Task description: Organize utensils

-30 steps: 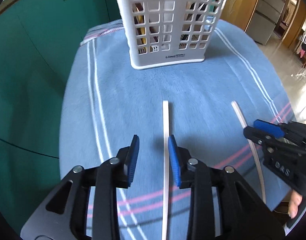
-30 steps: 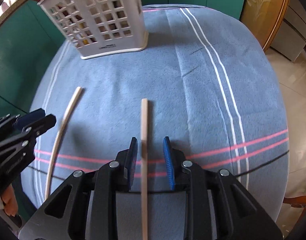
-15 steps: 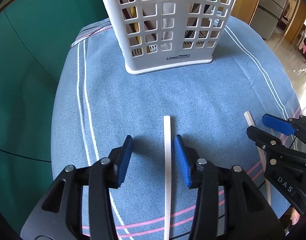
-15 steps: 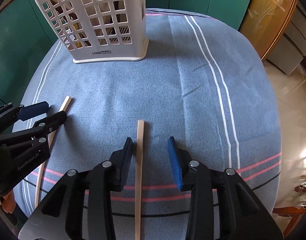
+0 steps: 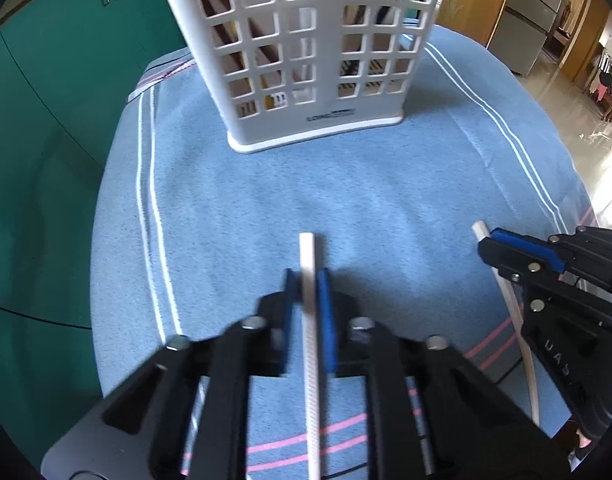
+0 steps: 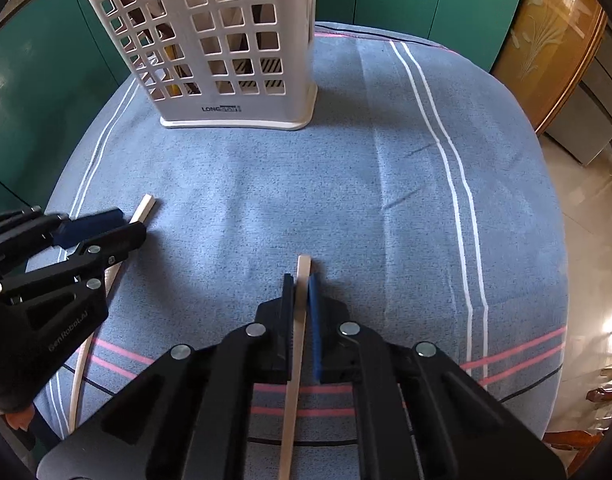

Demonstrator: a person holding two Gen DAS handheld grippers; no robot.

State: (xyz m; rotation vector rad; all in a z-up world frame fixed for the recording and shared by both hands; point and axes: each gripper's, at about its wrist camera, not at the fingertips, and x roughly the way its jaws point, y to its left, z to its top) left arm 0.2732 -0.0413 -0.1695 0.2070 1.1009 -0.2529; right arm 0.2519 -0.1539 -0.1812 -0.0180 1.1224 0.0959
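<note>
Before the white lattice-walled plastic basket (image 5: 306, 60), on the nubby blue striped cloth (image 5: 346, 200), the left gripper (image 5: 307, 276) closes, blue pads pinching a slim white ridged chopstick (image 5: 308, 320); the right gripper (image 6: 302, 284) closes on a smooth pale one (image 6: 298, 320).

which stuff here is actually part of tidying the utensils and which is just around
Part of the job:
- white chopstick, clamped in the left gripper
- tan chopstick, clamped in the right gripper
- white slotted utensil basket, upright on the table, some items already inside

Just around:
- blue striped tablecloth
- green cabinets
- wooden door
</note>
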